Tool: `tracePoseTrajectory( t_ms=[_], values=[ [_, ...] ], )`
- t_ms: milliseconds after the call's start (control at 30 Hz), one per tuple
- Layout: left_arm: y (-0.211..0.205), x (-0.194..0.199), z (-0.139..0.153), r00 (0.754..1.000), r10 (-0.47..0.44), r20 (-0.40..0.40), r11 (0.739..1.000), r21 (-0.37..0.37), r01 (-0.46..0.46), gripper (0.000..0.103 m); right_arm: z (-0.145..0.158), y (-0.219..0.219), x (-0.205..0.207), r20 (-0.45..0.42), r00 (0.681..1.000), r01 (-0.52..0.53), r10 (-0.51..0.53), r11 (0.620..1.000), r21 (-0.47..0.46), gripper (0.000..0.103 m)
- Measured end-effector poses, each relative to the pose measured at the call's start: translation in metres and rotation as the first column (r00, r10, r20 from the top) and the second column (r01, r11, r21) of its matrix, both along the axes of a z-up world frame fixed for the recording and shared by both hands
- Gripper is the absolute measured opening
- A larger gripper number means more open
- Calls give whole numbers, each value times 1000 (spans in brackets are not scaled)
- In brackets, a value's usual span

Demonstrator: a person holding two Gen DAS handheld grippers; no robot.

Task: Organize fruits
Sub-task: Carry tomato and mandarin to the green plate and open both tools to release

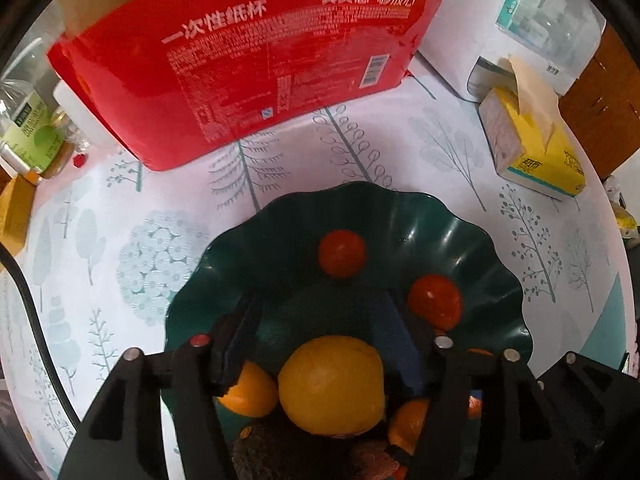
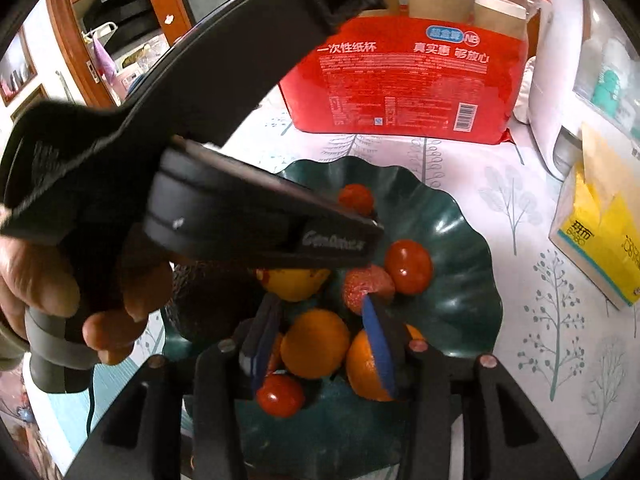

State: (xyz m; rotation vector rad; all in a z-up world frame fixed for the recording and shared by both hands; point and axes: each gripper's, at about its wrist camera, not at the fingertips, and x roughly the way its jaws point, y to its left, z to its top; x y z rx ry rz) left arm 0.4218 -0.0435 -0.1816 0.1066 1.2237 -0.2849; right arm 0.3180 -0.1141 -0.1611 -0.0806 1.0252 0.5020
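A dark green scalloped plate [image 1: 460, 236] [image 2: 460, 240] on the tree-print tablecloth holds several fruits. In the left wrist view my left gripper [image 1: 320, 316] is open over the plate, above a yellow lemon [image 1: 332, 384], with two red tomatoes [image 1: 342, 253] beyond its fingers and orange pieces [image 1: 250, 394] below. In the right wrist view my right gripper [image 2: 320, 324] is open above an orange [image 2: 314, 342], with a second orange [image 2: 362, 364], tomatoes [image 2: 408, 266], a pink fruit [image 2: 366, 286] and a dark avocado [image 2: 208, 304] around. The left gripper's body [image 2: 240, 216] crosses above the plate.
A red paper-cup pack [image 1: 248, 64] [image 2: 408, 88] stands behind the plate. A yellow tissue box [image 1: 532, 148] [image 2: 596, 236] lies at the right, by a white appliance [image 1: 500, 28]. A green-labelled jar [image 1: 34, 136] and a black cable [image 1: 36, 320] are at the left.
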Motion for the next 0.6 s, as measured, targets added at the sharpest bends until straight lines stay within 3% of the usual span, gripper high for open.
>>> tracePoseTrajectory(
  t_ms=[233, 500, 600],
  values=[
    [9, -10, 14, 1000, 16, 12, 1000, -14, -16, 67, 13, 0, -3, 21, 1000, 7, -7, 1000, 7, 44],
    [17, -31, 35, 999, 22, 41, 1000, -20, -21, 83, 23, -5, -10, 24, 999, 31, -31, 1000, 2, 44],
    [19, -38, 41, 999, 19, 46, 1000, -22, -18, 83, 26, -9, -14, 21, 999, 37, -37, 999, 1, 44]
  ],
)
